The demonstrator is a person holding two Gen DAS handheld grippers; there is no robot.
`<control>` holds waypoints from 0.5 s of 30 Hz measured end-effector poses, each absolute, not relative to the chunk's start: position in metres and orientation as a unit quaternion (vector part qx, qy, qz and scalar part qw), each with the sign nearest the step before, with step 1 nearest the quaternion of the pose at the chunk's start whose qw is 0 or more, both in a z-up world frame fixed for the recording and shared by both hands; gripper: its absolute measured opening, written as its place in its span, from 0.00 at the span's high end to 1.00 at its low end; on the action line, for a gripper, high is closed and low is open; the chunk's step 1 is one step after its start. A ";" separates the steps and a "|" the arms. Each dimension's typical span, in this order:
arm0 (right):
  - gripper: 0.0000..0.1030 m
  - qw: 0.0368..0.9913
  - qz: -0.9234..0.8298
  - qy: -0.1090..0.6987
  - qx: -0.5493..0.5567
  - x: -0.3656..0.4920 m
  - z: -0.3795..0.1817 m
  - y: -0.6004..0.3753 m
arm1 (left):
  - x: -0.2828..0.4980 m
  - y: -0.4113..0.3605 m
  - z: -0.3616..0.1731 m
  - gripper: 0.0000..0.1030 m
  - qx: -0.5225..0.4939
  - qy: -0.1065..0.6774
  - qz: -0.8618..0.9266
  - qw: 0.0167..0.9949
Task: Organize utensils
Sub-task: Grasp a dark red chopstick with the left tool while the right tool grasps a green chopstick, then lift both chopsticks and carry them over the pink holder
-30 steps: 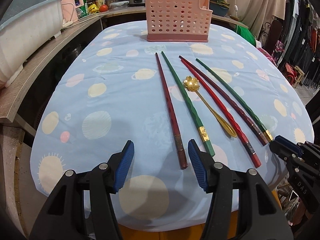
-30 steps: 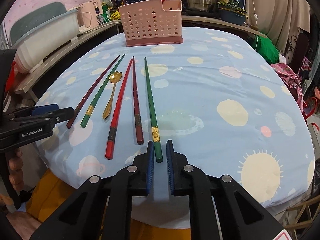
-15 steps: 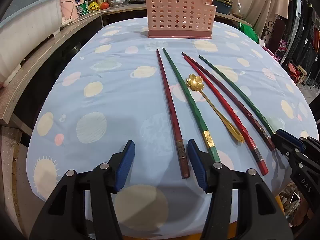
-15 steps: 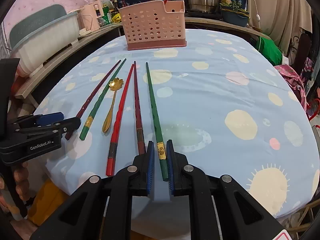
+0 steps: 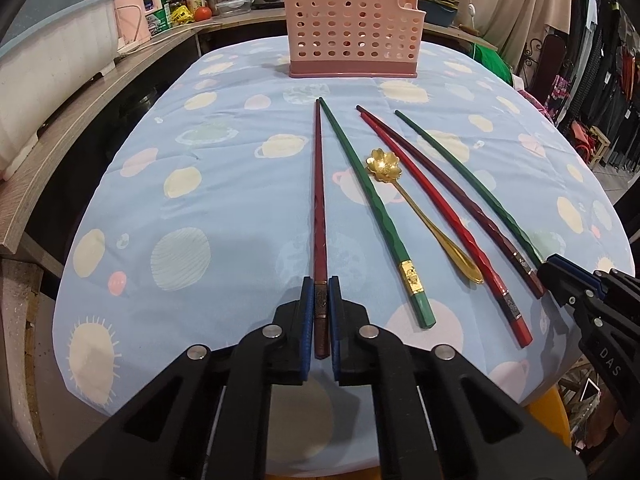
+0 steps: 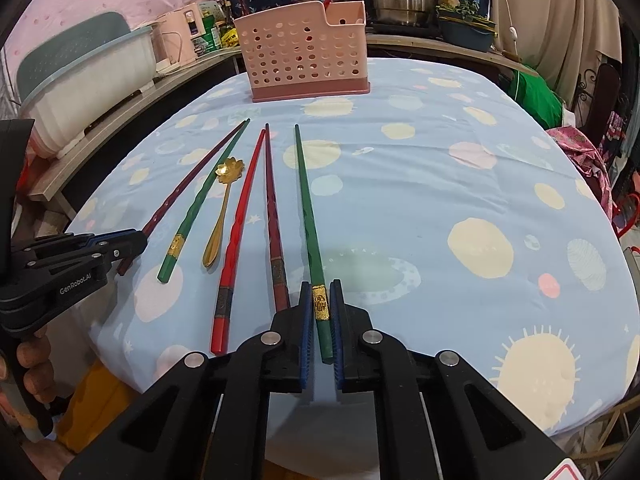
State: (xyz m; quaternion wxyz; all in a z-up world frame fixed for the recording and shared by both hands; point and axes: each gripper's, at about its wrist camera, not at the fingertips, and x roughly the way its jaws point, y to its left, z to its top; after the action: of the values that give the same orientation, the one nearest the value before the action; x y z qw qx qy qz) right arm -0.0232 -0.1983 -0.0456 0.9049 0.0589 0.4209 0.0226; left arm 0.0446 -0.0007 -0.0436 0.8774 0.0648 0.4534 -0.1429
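Two chopsticks are gripped at once, one per hand. The left gripper has its blue pads closed on the thick butt end of the dark red chopstick, which lies leftmost on the blue tablecloth. The right gripper is closed on the green chopstick at its gold band, the rightmost of the row. Both sticks look to be lying flat on the cloth, tips pointing at the pink utensil basket at the far end of the table.

These sticks are long, thin, stiff and light, and look lacquered, so probably slick. Held only at the butt they will likely droop or swivel between the pads, so a firm squeeze on the squarer, decorated end seems wise.

Between them lie a second green chopstick, a gold flower spoon, a bright red chopstick and a maroon chopstick.

Compared with half a second ago, the left gripper's jaws, then wide apart beside the dark red stick, have shut on it; the right was already nearly shut around its green one
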 end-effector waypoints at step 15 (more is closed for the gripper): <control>0.93 0.917 0.021 0.388 0.087 -0.018 0.009 -0.213 | 0.051 0.016 0.009 0.93 0.026 0.444 -0.138 0.885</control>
State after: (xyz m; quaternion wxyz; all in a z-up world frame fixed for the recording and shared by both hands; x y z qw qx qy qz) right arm -0.0179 -0.2132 0.0094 0.9174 0.0866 0.3878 0.0206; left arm 0.0505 0.0163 0.0095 0.8848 0.0262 0.4443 -0.1384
